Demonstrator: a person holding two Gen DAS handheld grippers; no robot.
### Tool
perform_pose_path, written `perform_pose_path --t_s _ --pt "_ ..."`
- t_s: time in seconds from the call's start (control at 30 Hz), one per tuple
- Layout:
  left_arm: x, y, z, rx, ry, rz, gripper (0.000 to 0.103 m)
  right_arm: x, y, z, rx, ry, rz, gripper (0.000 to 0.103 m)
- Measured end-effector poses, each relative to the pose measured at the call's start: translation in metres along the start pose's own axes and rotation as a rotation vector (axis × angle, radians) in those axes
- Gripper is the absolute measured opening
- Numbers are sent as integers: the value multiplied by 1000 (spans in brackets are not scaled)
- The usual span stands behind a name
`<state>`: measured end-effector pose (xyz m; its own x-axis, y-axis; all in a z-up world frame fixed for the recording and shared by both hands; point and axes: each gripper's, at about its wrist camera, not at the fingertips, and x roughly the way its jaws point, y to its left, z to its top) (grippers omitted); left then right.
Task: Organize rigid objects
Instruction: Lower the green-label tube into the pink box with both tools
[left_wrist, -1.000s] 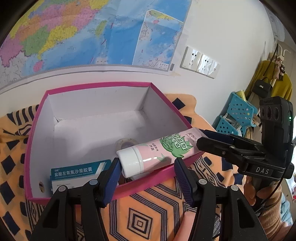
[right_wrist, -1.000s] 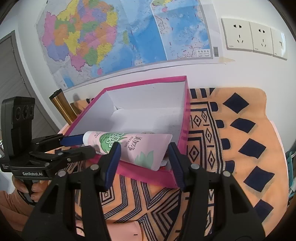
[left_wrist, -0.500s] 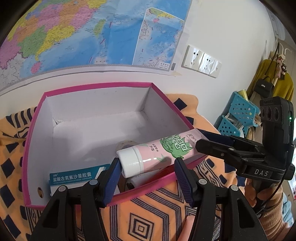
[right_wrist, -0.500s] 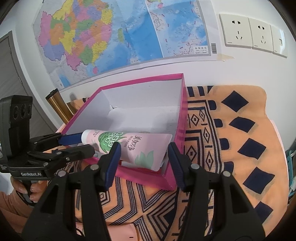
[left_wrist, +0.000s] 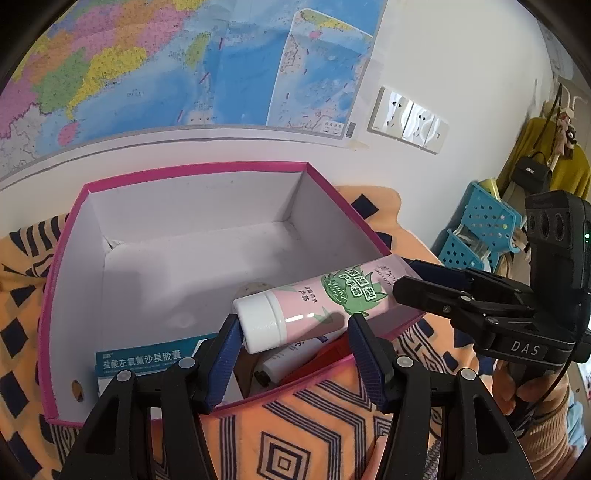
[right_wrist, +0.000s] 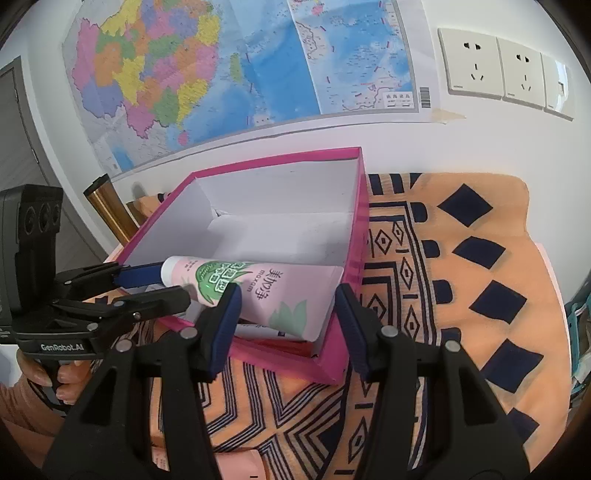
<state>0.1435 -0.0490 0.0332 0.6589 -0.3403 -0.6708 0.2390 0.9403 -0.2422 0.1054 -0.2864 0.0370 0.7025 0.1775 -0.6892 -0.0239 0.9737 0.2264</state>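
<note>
A pink tube with green leaf print (left_wrist: 317, 301) hangs over the near right part of the magenta box (left_wrist: 199, 173). My left gripper (left_wrist: 293, 338) is shut on its white cap end. My right gripper (right_wrist: 286, 304) is shut on its flat crimped end (right_wrist: 295, 299). In the right wrist view the left gripper (right_wrist: 147, 284) holds the cap end at the box's near left. Inside the box lie a blue-and-white medicine carton (left_wrist: 147, 360) and a white tube (left_wrist: 291, 356) under the pink one.
The box (right_wrist: 354, 206) sits on an orange cloth with dark blue patterns (right_wrist: 461, 280), against a white wall with a map and sockets. A gold cylinder (right_wrist: 107, 206) stands left of the box. Blue baskets (left_wrist: 480, 229) stand to the right.
Both grippers have carried the pink tube a little further over the box, which now sits nearer and lower in both views. Their hold on the tube is unchanged.
</note>
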Motion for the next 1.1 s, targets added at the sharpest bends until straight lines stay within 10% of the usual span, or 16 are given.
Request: perform_pose_path --t_s 1.1 --pt "13 9 1 -22 23 19 59 9 15 6 -93 10 -83 56"
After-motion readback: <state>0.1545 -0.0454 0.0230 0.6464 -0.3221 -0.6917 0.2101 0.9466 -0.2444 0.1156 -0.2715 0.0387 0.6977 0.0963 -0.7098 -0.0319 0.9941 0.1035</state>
